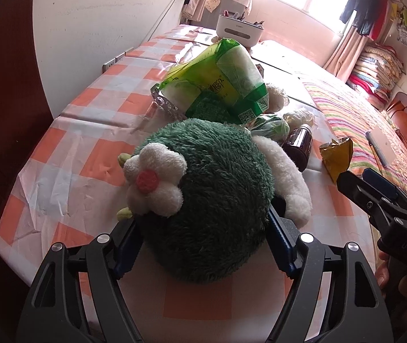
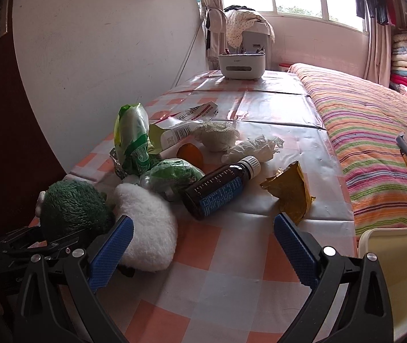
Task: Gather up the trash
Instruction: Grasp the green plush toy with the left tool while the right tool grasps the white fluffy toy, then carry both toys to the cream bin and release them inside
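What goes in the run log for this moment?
left claw: straddling fluffy green plush toy | right claw: open, empty, near crumpled gold foil wrapper | trash: uncollected

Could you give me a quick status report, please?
Left gripper around plush toy. Right gripper open, empty, near gold wrapper. Bottle beside it.

The surface [image 2: 232, 285] wears an orange, white and pale blue check. The plush toy [image 1: 203, 194] is dark green with a white, pink-centred flower [image 1: 153, 180]. A bright green bag [image 1: 217, 83], a dark brown bottle [image 2: 217, 188] with blue label, a gold wrapper [image 2: 289, 194]; the bed [image 2: 375, 131] is rainbow-striped
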Action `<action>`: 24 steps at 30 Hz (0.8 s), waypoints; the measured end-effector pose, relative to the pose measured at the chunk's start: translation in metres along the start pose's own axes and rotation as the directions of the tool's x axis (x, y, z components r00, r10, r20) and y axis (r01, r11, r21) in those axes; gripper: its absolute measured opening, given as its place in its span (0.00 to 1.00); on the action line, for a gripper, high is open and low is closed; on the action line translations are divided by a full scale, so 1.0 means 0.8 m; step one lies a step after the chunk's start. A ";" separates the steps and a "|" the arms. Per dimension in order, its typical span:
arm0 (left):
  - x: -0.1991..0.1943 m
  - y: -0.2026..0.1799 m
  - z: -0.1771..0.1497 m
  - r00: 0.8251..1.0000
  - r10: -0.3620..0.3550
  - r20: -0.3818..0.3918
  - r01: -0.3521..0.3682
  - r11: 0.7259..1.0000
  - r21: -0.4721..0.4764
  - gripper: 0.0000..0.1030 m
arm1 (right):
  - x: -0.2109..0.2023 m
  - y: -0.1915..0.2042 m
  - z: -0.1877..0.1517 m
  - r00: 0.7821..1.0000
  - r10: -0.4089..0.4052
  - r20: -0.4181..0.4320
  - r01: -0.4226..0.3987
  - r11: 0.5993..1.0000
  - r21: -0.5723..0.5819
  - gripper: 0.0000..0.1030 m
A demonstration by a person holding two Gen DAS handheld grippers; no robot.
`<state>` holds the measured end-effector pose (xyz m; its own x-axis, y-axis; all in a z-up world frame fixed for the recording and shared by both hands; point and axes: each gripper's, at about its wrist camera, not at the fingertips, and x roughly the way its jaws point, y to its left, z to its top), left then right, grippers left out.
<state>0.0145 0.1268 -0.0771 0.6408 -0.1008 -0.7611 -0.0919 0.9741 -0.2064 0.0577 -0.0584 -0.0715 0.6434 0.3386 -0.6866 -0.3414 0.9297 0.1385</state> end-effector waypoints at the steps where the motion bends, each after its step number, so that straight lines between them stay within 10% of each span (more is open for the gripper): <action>1: -0.003 0.005 -0.001 1.000 0.008 0.004 -0.008 1.000 -0.004 0.72 | 0.006 0.004 -0.001 1.000 0.014 -0.015 -0.015 1.000 -0.002 0.93; 15: -0.035 0.055 -0.016 0.996 0.078 0.032 -0.075 0.993 -0.086 0.72 | 0.078 0.053 -0.012 0.975 0.140 -0.172 -0.140 0.990 0.012 0.93; 20: -0.043 0.050 -0.017 0.997 0.070 0.040 -0.066 0.995 -0.081 0.72 | 0.092 0.058 -0.021 0.962 0.182 -0.202 -0.181 0.983 0.021 0.54; 24: -0.051 0.040 -0.017 0.997 0.062 0.055 -0.058 0.996 -0.066 0.72 | 0.078 0.061 -0.023 0.970 0.170 -0.174 -0.177 0.984 -0.021 0.46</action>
<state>-0.0247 0.1593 -0.0610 0.6750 -0.0290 -0.7372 -0.1793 0.9628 -0.2021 0.0689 0.0059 -0.1207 0.4466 0.4614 -0.7666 -0.4644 0.8519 0.2423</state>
